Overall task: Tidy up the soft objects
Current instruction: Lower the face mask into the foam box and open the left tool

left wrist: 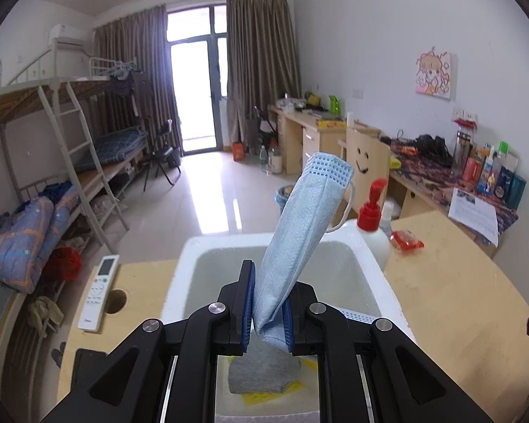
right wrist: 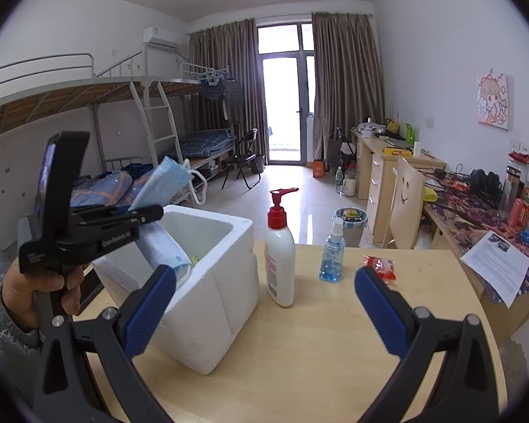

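Note:
My left gripper [left wrist: 268, 294] is shut on a light blue face mask [left wrist: 301, 232], which sticks up from the jaws over the open white foam box [left wrist: 194, 246]. In the right wrist view the left gripper [right wrist: 151, 213] holds the mask [right wrist: 162, 183] above the box [right wrist: 211, 303]. Inside the box lie a grey cloth [left wrist: 261, 373], a yellow sponge [left wrist: 264, 393] and another blue mask [right wrist: 165, 246]. My right gripper [right wrist: 264, 290] is open and empty above the wooden table [right wrist: 317, 352], right of the box.
A white pump bottle with a red top [right wrist: 279, 250], a small blue spray bottle [right wrist: 332, 253] and a red packet [right wrist: 381, 266] stand on the table behind my right gripper. A white remote [left wrist: 98, 292] lies left of the box. A chair and cluttered desks stand at right.

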A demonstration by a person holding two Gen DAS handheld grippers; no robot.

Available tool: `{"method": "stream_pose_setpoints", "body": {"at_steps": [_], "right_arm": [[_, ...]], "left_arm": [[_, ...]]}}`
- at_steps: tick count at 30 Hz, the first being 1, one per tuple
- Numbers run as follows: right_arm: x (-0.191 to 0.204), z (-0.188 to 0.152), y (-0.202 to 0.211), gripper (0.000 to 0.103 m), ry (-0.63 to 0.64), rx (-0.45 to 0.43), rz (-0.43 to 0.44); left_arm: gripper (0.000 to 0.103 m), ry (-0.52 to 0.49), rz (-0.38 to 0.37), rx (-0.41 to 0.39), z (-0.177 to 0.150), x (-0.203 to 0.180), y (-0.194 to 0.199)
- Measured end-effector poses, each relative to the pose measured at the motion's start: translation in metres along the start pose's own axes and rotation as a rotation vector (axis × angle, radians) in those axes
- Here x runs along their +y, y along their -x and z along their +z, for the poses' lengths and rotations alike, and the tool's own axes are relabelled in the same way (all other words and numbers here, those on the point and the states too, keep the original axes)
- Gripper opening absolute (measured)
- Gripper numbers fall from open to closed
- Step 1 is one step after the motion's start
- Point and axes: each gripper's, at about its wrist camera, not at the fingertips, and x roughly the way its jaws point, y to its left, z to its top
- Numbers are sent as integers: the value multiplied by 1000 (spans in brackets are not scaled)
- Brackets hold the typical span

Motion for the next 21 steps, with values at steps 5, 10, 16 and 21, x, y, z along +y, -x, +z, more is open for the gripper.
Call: {"method": "stream_pose_setpoints", "body": {"at_steps": [5,10,16,21], "right_arm": [[-2,-2,1,102,-5,-3,-4],[-4,-1,2,102,-19,-6,-1],[-4,-3,3,102,-19,-7,-3],[-2,-2,7,102,-21,-14,-5]], "left_arm": [[31,12,-6,30,1,0,-7],[95,43,26,-16,2,7,-1],[102,52,13,-49,4,7,9],[102,23,9,-69,-1,3,24]]}}
